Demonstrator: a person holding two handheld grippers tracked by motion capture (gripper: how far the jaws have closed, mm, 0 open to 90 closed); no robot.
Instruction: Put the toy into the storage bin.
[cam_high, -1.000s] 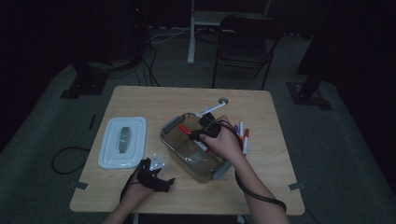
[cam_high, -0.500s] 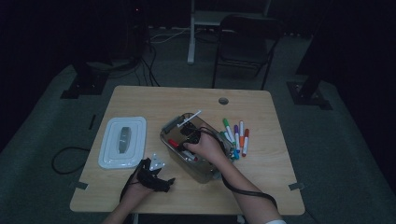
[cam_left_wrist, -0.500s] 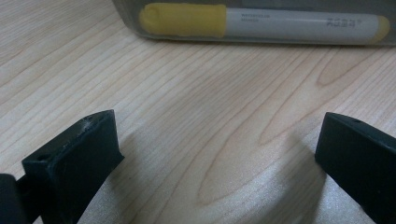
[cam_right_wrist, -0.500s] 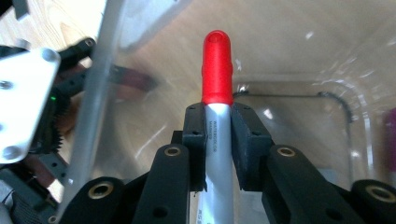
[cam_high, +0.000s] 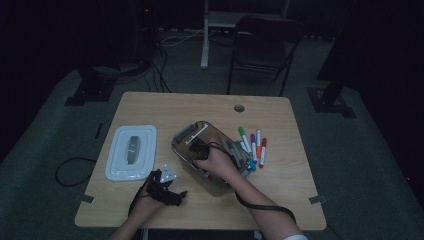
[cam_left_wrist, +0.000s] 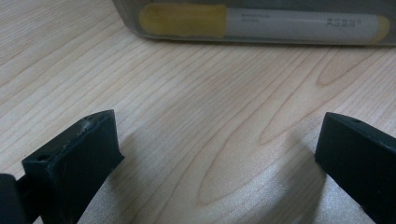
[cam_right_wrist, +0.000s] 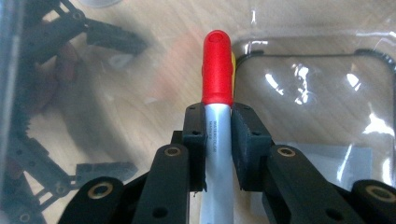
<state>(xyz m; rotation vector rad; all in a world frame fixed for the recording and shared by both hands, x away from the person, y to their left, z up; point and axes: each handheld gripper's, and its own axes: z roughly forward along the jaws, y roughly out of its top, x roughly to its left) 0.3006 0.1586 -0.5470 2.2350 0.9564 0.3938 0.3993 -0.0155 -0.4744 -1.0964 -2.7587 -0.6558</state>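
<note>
Your right tongs (cam_right_wrist: 218, 133) clamp a red-capped marker (cam_right_wrist: 217, 70) inside the clear bin (cam_high: 186, 134) at the worktop's (cam_high: 290, 175) centre; your left tongs (cam_left_wrist: 219, 154), gaping empty, rest at its seven o'clock.

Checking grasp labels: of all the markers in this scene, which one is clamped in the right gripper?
The red-capped marker, pinched between the right gripper's jaws inside the clear box. The other loose markers lie on the table beside the box, untouched.

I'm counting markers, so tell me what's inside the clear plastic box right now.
The clear plastic box holds a yellow-capped marker and the red-capped marker gripped by the right hand-held gripper. The hand covers the rest.
</note>
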